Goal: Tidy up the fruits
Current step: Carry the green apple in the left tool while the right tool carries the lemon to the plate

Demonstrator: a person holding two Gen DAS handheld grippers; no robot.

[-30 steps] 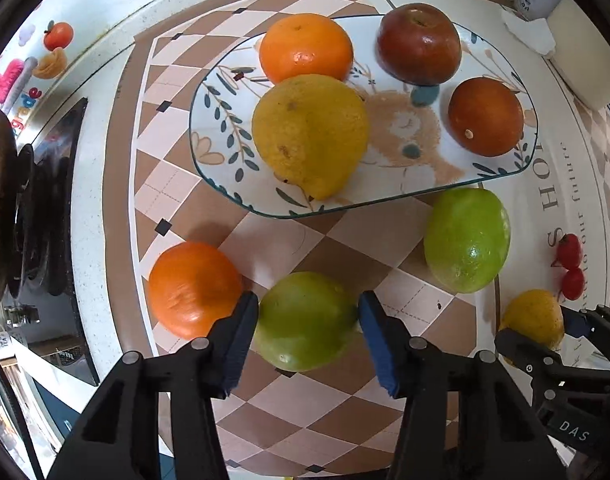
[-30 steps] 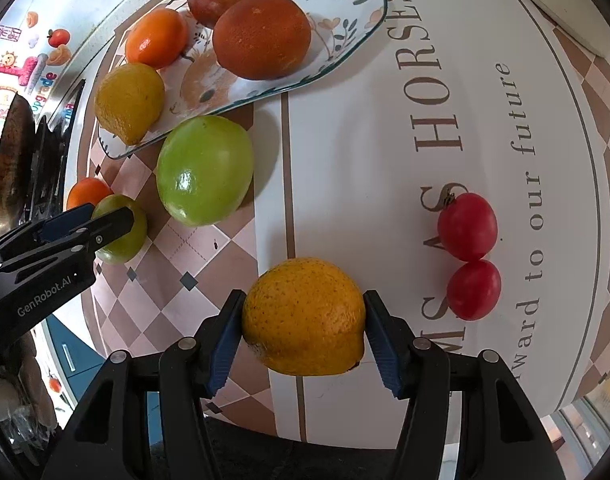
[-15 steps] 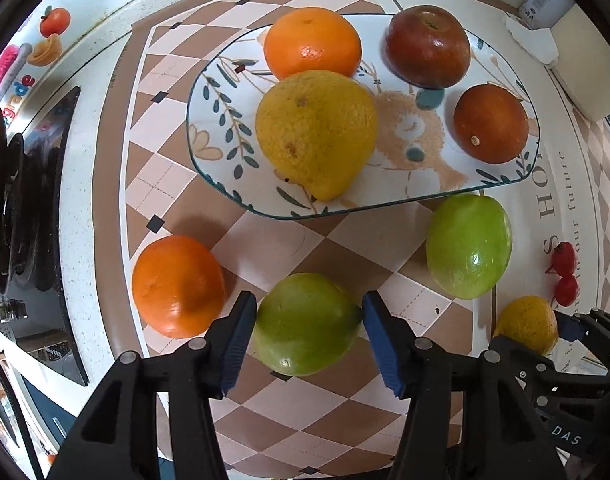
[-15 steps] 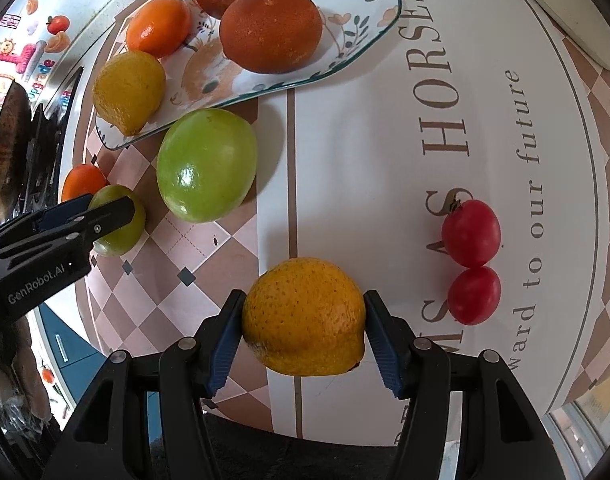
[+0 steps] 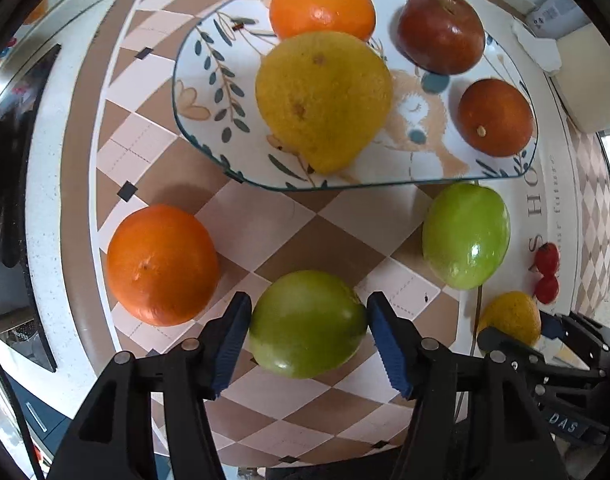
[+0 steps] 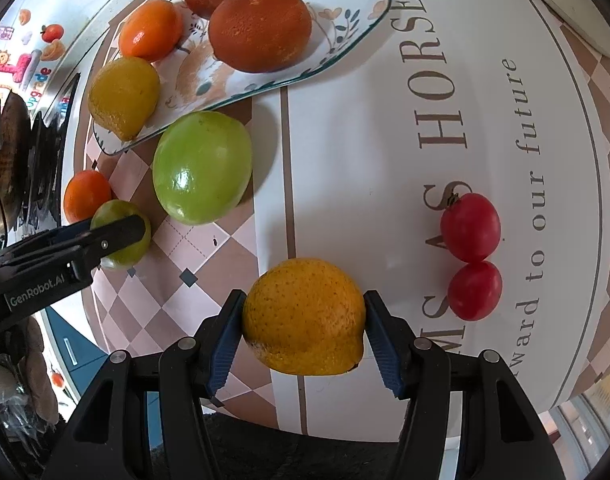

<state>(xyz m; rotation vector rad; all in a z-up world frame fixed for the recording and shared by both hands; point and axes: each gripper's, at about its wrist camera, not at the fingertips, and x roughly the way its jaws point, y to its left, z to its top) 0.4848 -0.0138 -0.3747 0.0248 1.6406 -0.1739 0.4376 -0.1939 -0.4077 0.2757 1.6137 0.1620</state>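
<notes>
A checked mat was spread over the counter. On it were laid a decorated plate, an orange, two green fruits, a yellow citrus and two cherry tomatoes.

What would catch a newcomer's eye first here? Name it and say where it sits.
The patterned plate at the top of the left wrist view, carrying four fruits led by a big yellow citrus. Lower down, the left gripper straddles a green fruit on the checked mat, jaws opening. In the right wrist view, the right gripper clamps a yellow-orange citrus beside two red tomatoes.
</notes>
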